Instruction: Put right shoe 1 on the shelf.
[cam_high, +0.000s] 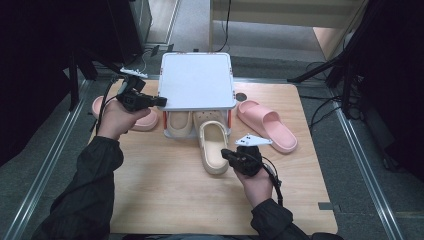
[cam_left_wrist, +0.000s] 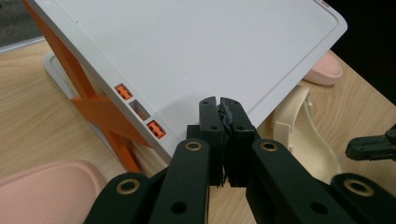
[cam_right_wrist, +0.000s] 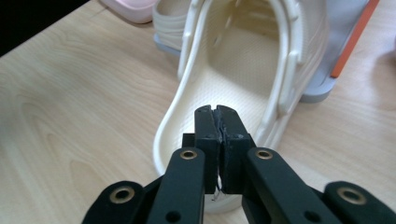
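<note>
A cream clog lies on the wooden table, toe under a white two-tier shoe rack. Its mate sits on the rack's lower tier. My right gripper is at the loose clog's heel, jaws shut. In the right gripper view its tips hover over the heel rim of the clog, with nothing between the pads. My left gripper is shut, tips against the rack top's left edge. In the left gripper view the shut tips overlap the white top.
A pink slipper lies right of the rack, and another pink slipper lies left of it, below my left hand. The rack has orange side braces. Bare table stretches across the front. Dark stands and cables surround the table.
</note>
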